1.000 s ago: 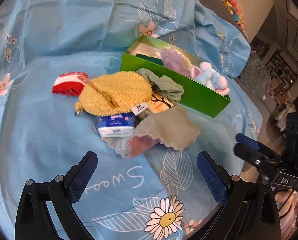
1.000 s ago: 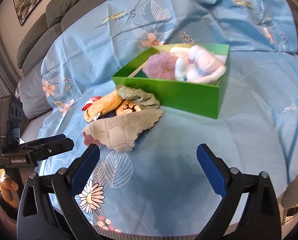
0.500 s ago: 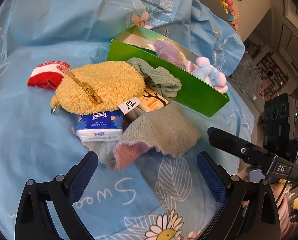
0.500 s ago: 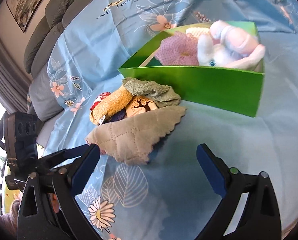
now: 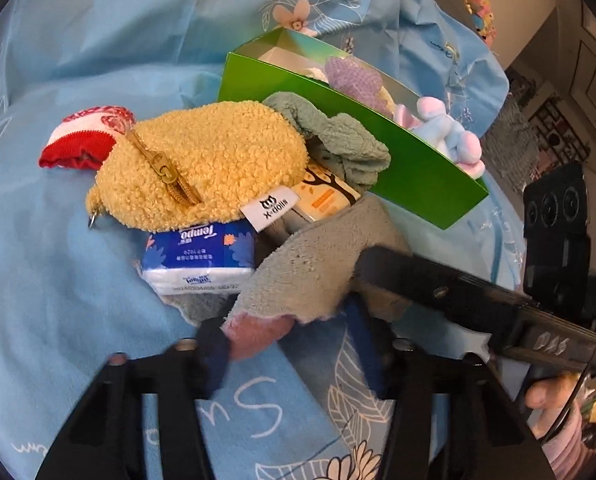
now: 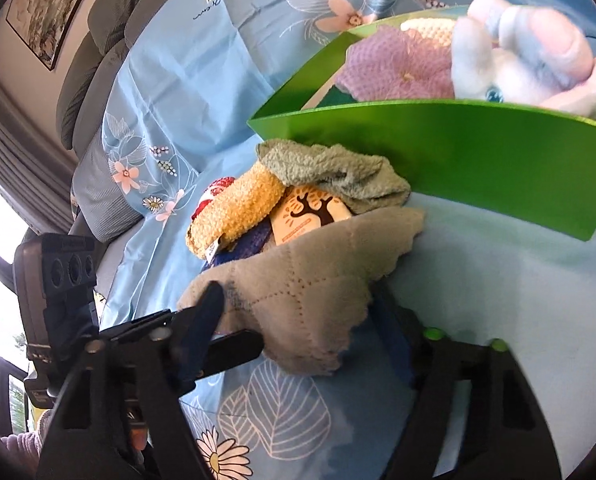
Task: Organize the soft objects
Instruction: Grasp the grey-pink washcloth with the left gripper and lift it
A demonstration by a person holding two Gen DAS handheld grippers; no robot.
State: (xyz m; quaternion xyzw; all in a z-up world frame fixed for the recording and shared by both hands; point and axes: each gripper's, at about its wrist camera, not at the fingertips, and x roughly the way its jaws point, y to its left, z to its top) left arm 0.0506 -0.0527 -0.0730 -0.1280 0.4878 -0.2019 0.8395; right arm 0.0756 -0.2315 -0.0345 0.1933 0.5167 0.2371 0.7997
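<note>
A grey quilted cloth with a pink underside lies at the front of a pile on the blue sheet. My left gripper straddles its pink corner, jaws closing, cloth between the pads. My right gripper straddles the same cloth from the other side, jaws also closing. One right-gripper finger crosses the left wrist view. The pile holds a yellow fluffy pouch, a blue tissue pack, a red and white pouch, an orange pack and a green-grey towel.
Behind the pile a green box holds a pale plush toy and a purple knitted piece. Grey cushions stand at the back left. A person's hand grips the right gripper's handle.
Both grippers came down and forward onto the grey cloth. Their jaws, wide apart before, have narrowed around it. The pile and the box have not moved.
</note>
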